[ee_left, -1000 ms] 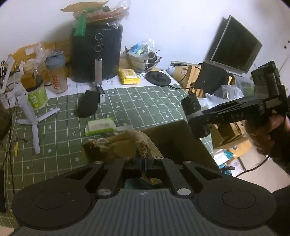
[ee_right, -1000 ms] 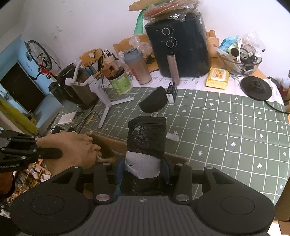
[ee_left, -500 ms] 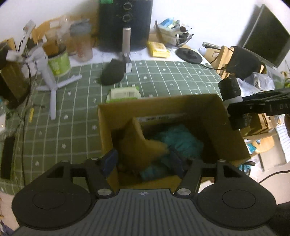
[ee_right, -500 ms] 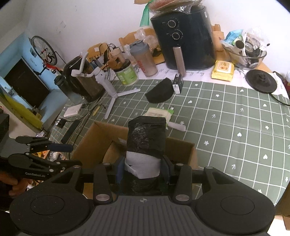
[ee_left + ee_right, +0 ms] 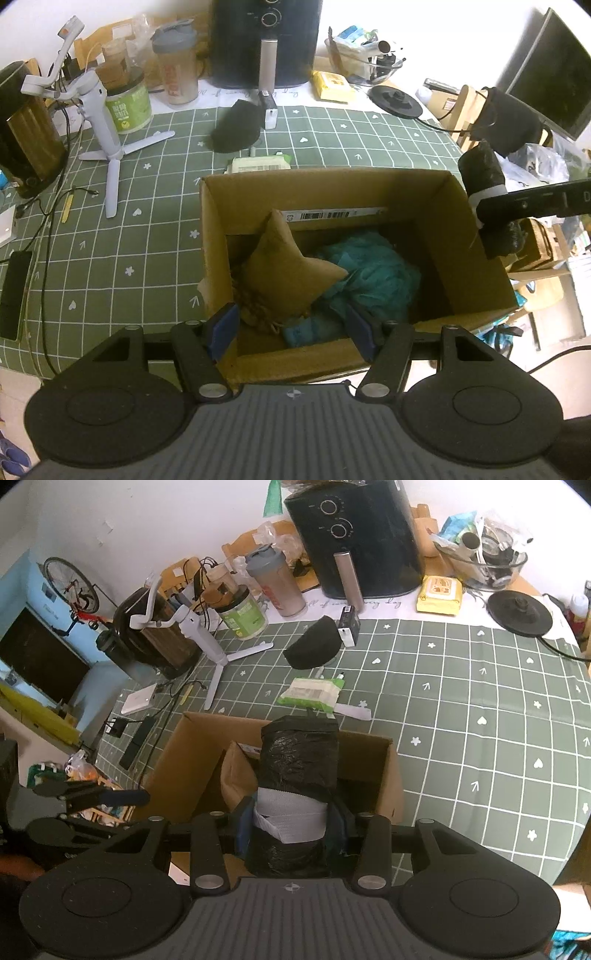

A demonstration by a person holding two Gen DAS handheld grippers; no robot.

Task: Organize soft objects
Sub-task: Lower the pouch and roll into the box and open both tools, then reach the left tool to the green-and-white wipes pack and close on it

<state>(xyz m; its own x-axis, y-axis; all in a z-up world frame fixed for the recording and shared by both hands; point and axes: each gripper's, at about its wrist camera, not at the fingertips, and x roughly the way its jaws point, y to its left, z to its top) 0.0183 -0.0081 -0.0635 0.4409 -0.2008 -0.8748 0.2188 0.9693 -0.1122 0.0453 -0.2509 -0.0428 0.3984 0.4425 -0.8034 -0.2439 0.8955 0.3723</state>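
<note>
Left hand-held gripper [image 5: 291,328] spread empty over the box [image 5: 476,280], brown pouch [image 5: 284,273] dropped just ahead inside; right hand-held gripper [image 5: 290,825] pinching a black roll [image 5: 299,760] above the rim, liable to snag or tumble outside if released early.

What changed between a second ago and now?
The left gripper let go of the brown pouch: it was pinched above the box a second ago and now lies in the cardboard box beside the teal cloth, jaws open after opening. The view tipped down into the box. Unchanged: the right gripper is still clamped on the black wrapped roll.
</note>
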